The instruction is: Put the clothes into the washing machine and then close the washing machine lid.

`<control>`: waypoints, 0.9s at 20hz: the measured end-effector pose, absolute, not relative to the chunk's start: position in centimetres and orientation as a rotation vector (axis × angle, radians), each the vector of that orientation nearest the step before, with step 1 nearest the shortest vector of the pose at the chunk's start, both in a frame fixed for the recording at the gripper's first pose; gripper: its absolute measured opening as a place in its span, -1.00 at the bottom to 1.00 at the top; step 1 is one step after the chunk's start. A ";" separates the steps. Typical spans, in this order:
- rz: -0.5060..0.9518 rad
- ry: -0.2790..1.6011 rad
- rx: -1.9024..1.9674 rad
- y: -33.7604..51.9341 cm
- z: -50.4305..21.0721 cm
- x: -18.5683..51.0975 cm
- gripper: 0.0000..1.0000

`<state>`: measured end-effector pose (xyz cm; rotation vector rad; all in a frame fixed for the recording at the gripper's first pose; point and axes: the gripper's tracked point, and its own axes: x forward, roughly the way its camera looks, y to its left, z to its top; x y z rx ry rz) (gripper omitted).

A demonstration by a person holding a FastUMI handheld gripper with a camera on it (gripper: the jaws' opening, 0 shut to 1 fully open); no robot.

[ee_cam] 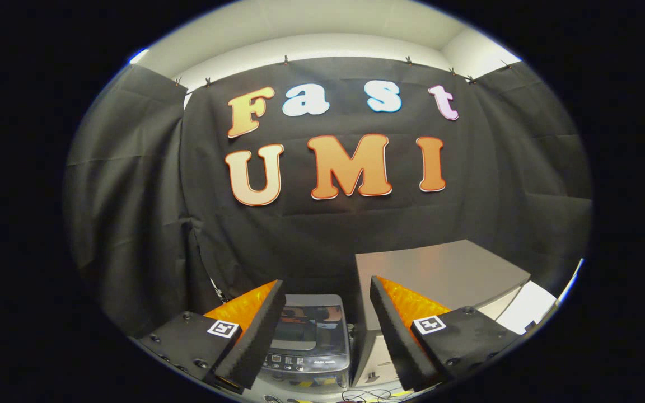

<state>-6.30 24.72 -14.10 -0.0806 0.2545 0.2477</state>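
Note:
A small grey top-loading washing machine (pixel 310 336) stands low between my two fingers and a little beyond them. Its dark glass lid lies flat, shut over the tub, with a control panel along the near edge. My gripper (pixel 327 305) is held high above it, open, with nothing between the fingers (pixel 261 330). I see no clothes from here.
A grey cabinet (pixel 440 271) stands right beside the washer on its right, taller than it, partly behind my right finger. A white surface (pixel 529 310) lies beyond the cabinet to the right. Black cloth walls close the booth behind and to the left. Some cables (pixel 367 396) lie on the floor in front.

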 end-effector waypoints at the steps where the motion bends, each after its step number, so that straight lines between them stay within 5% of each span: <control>1: 0.249 0.237 -0.082 23.5 -13.3 -7.6 0.95; 18: 0.205 0.117 -0.070 13.9 -9.3 -16.6 0.95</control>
